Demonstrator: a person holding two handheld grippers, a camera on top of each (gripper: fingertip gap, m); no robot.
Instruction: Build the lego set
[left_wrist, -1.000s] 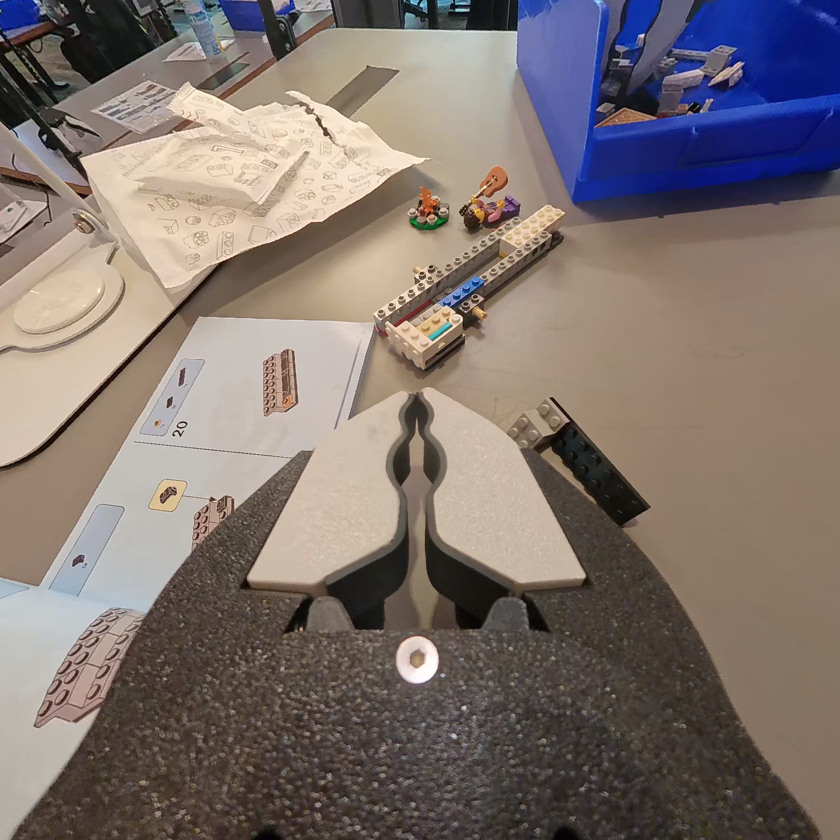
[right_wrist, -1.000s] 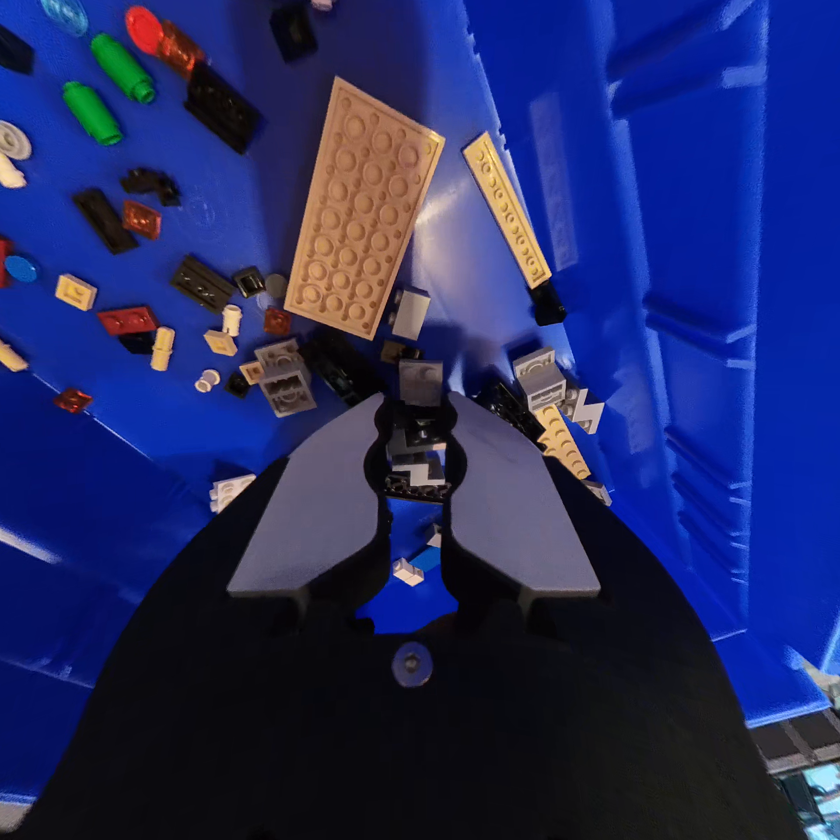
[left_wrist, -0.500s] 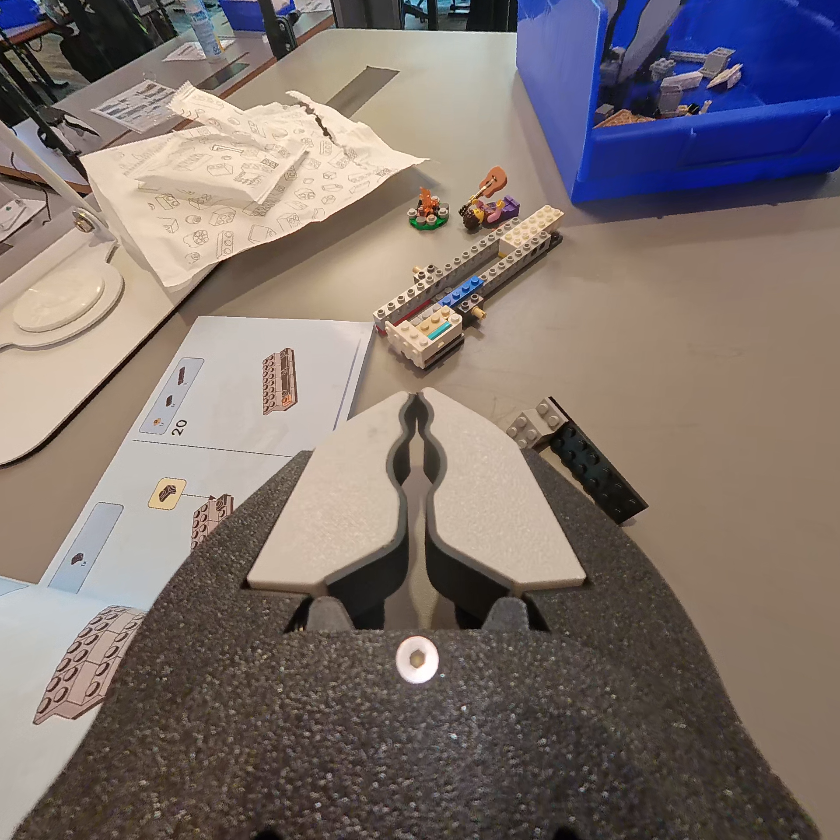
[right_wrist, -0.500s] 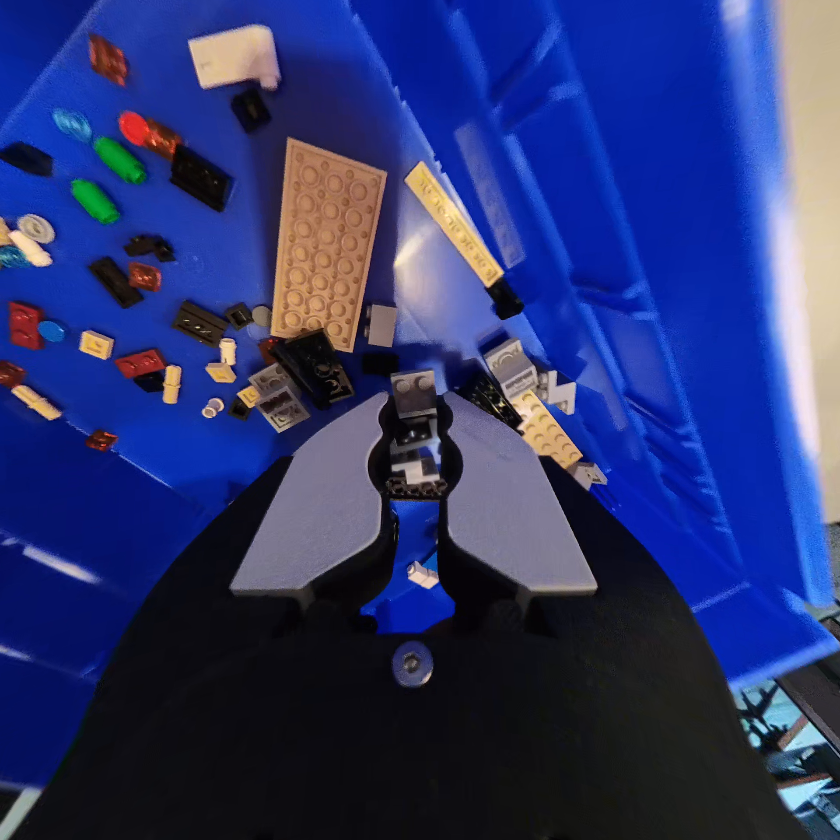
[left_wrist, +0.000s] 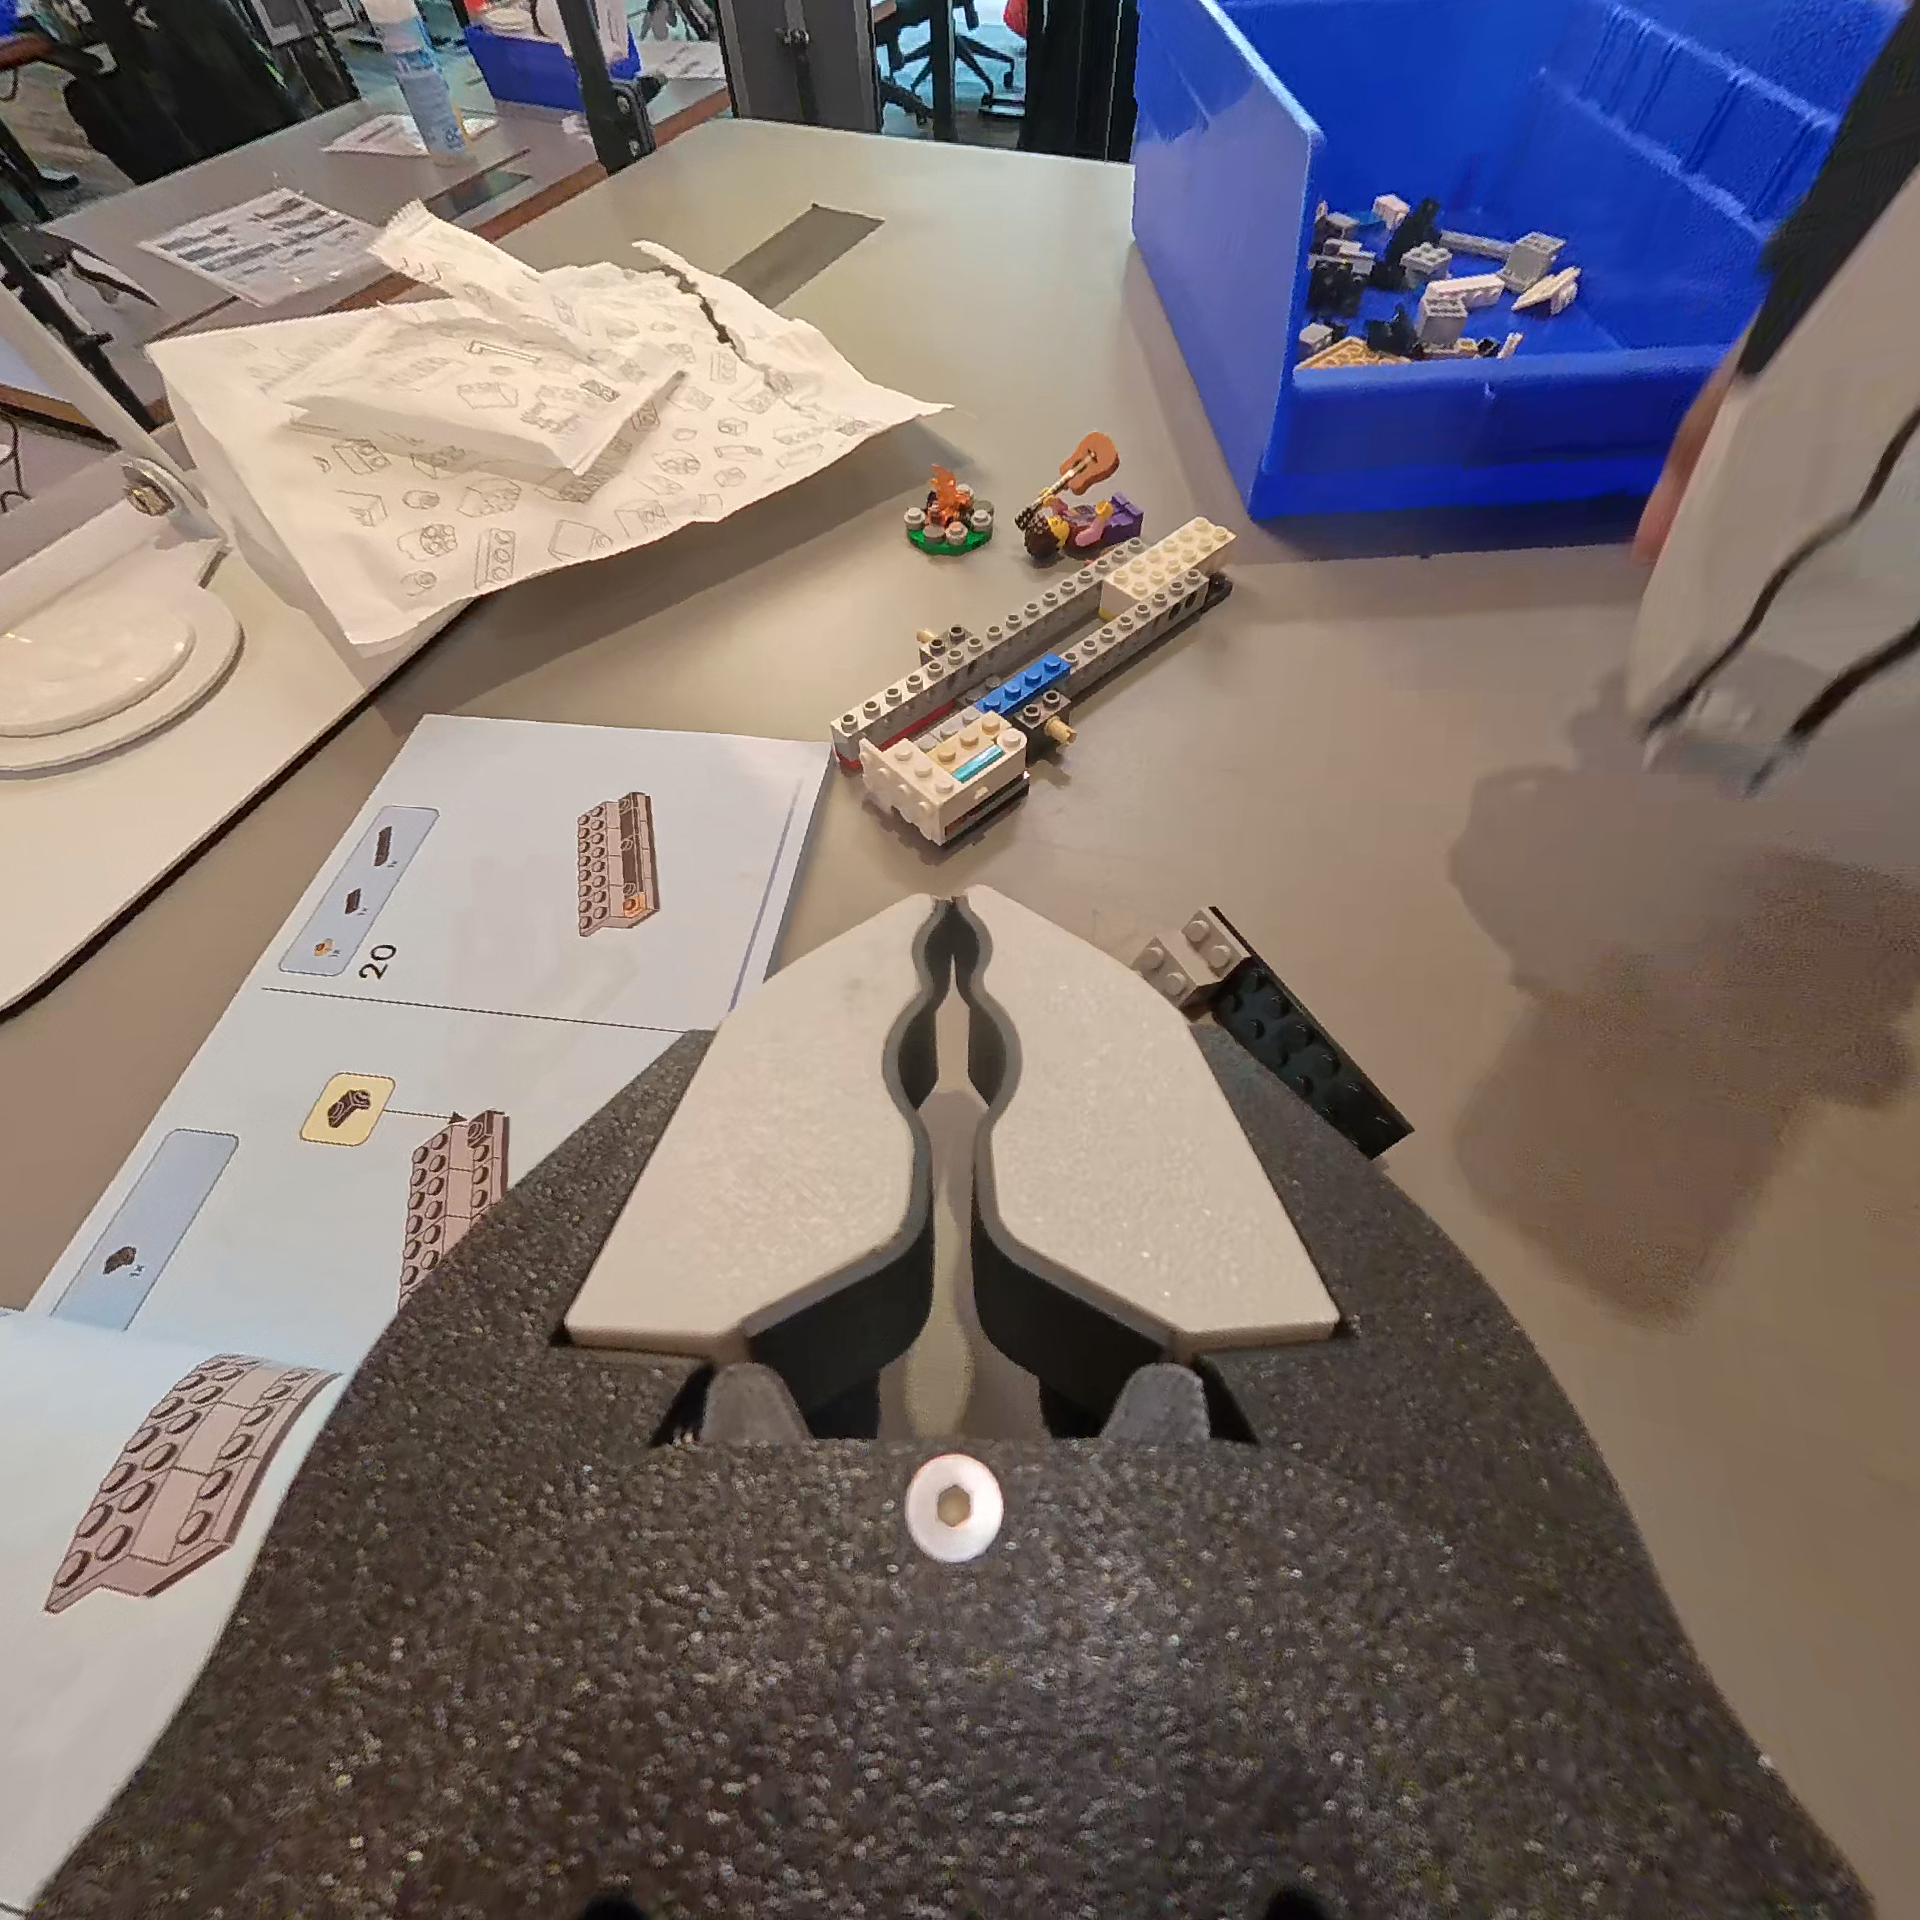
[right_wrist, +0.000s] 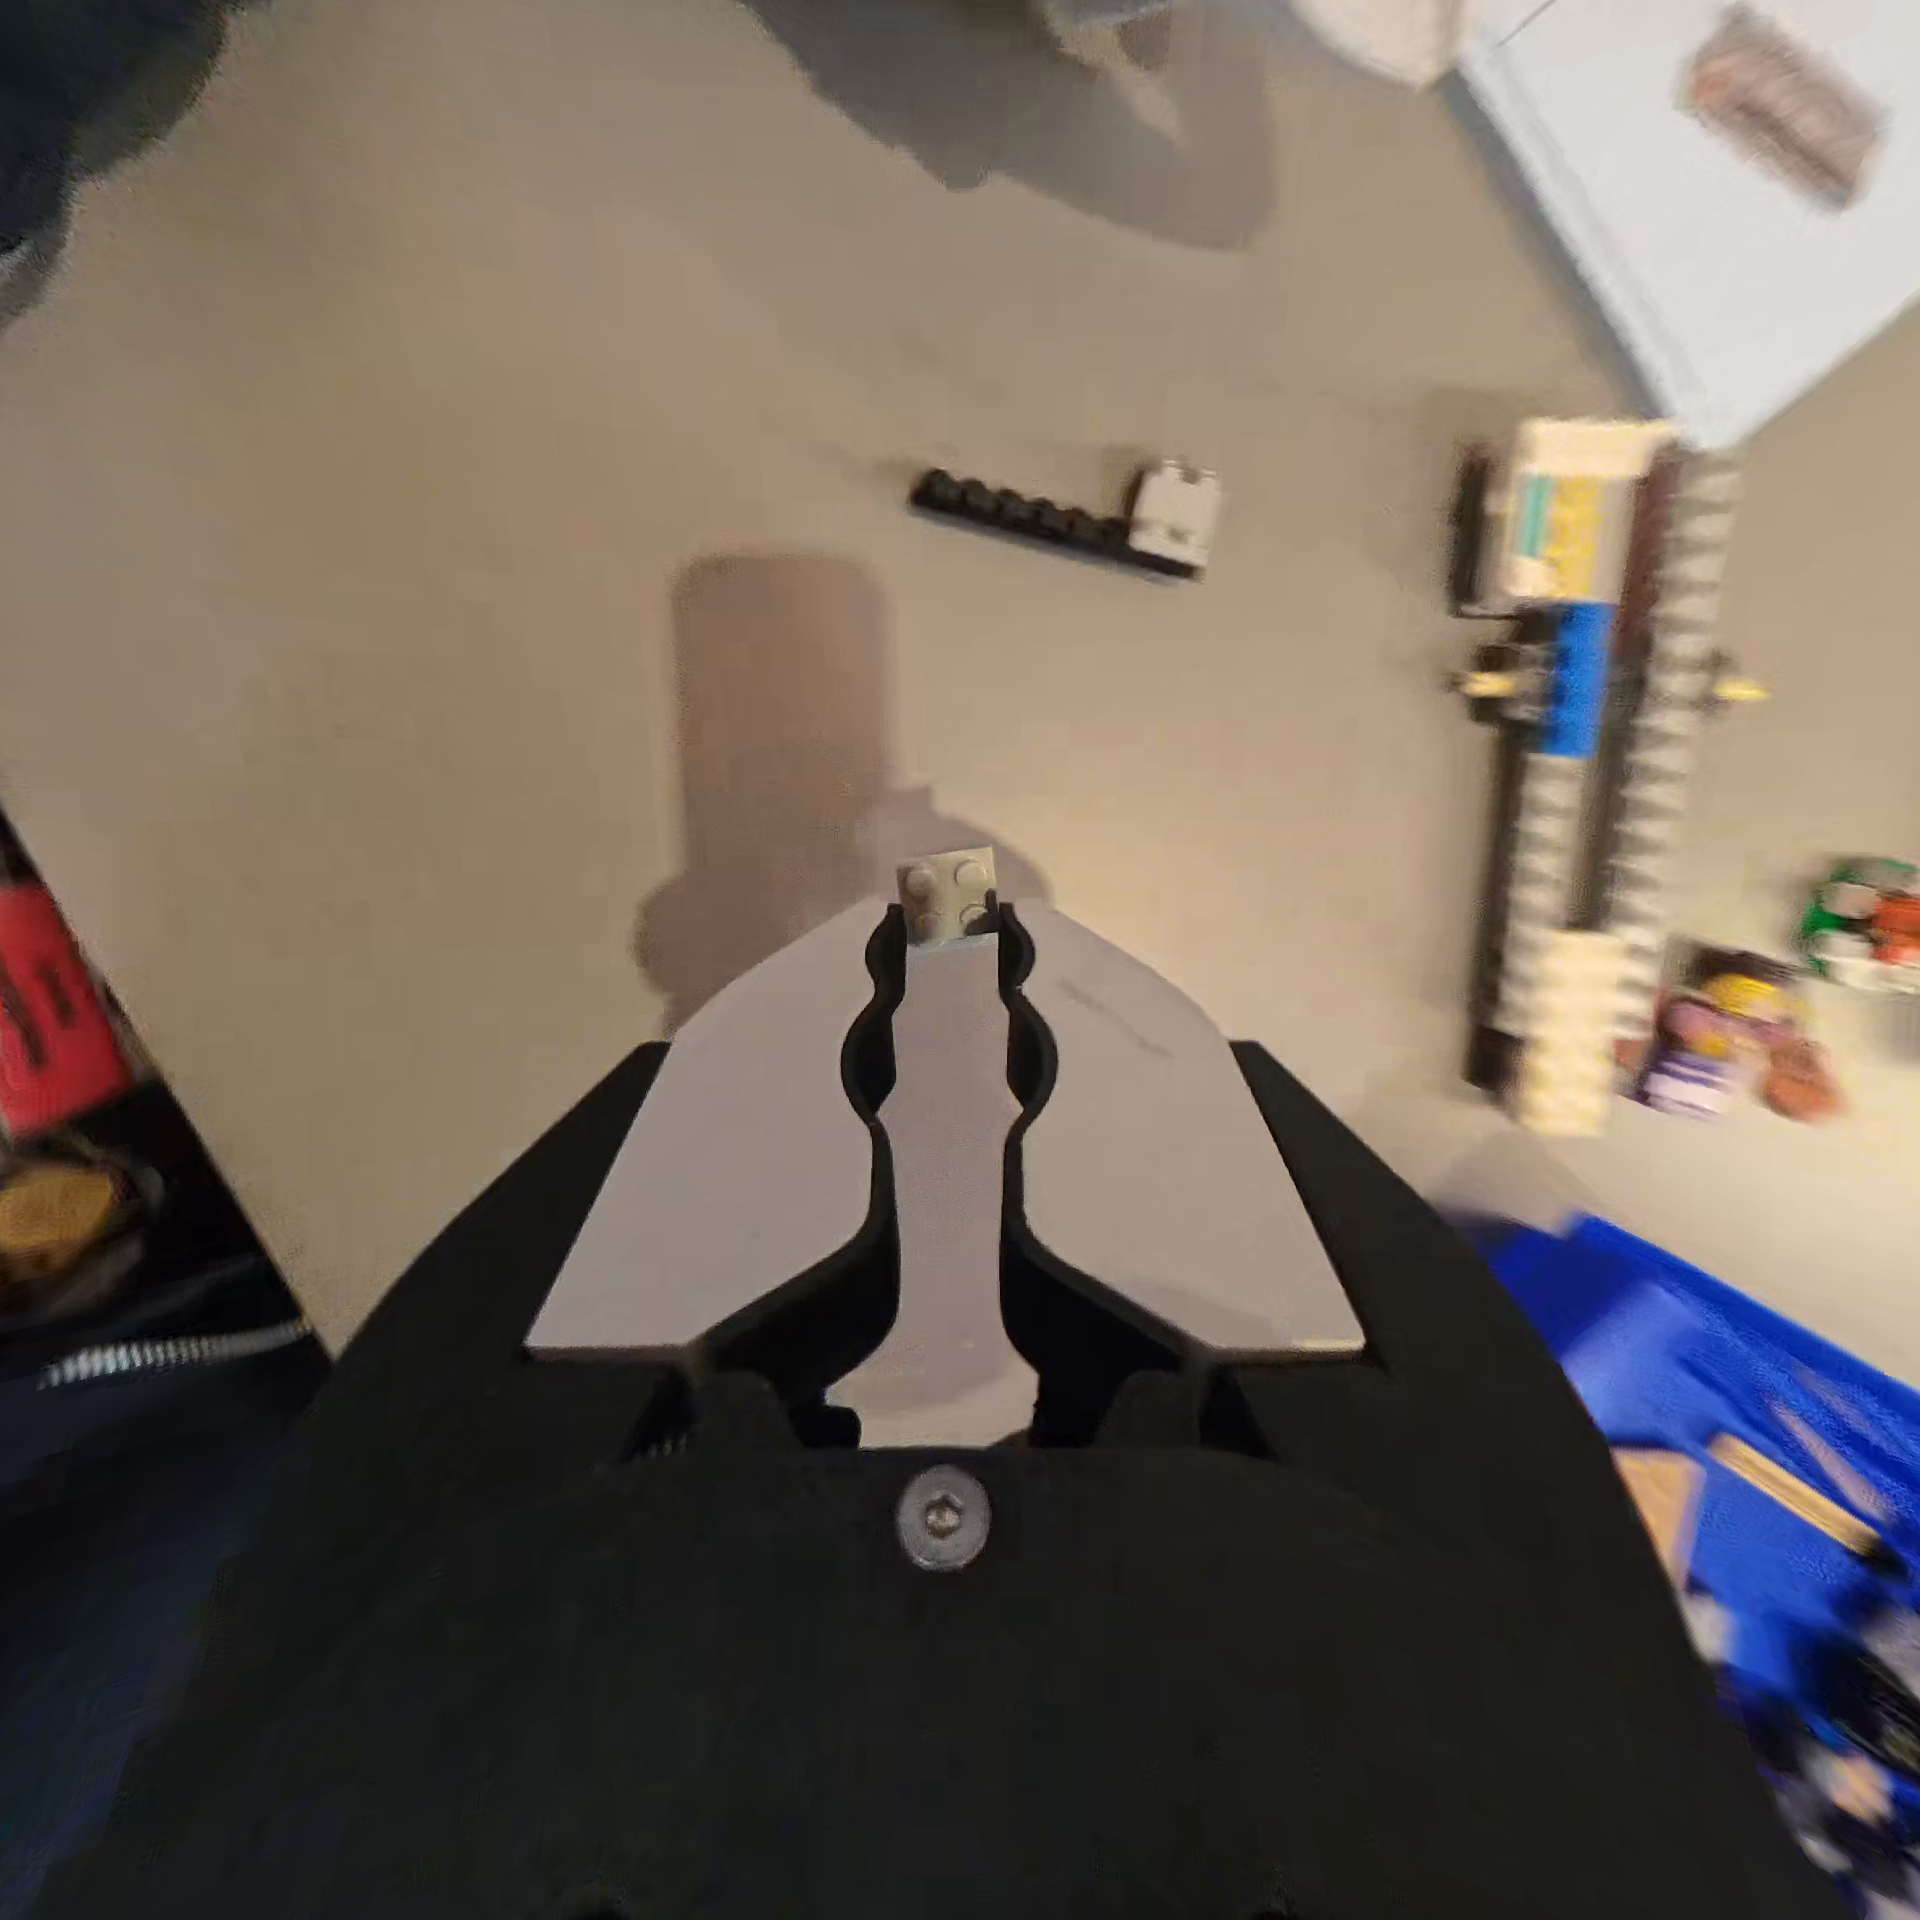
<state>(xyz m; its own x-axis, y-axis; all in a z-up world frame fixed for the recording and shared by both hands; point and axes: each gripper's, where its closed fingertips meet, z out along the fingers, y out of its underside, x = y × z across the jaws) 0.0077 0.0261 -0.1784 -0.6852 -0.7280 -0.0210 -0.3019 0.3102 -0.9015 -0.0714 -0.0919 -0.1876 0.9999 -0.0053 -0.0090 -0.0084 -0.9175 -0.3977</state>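
Two grippers show: the right gripper (right_wrist: 948, 906) pinches a small grey brick (right_wrist: 948, 896) at frame centre above the table (right_wrist: 416, 520); the left gripper (left_wrist: 953, 906) is closed on nothing, a black plate (left_wrist: 1309, 1049) just right.

Left tool (left_wrist: 952, 906) hangs low over the worktop (left_wrist: 1299, 727) — instruction booklet (left_wrist: 520, 935) to its left, a long studded plate (left_wrist: 1299, 1049) with a small brick (left_wrist: 1184, 951) on its end just to its right. Ahead lies the long brick assembly (left_wrist: 1029, 665), two small figures (left_wrist: 1018, 504) behind it, the bin (left_wrist: 1455, 312) beyond on the right, crumpled paper (left_wrist: 499, 416) far left — right tool (right_wrist: 948, 906) pinches a small plate (right_wrist: 948, 896).
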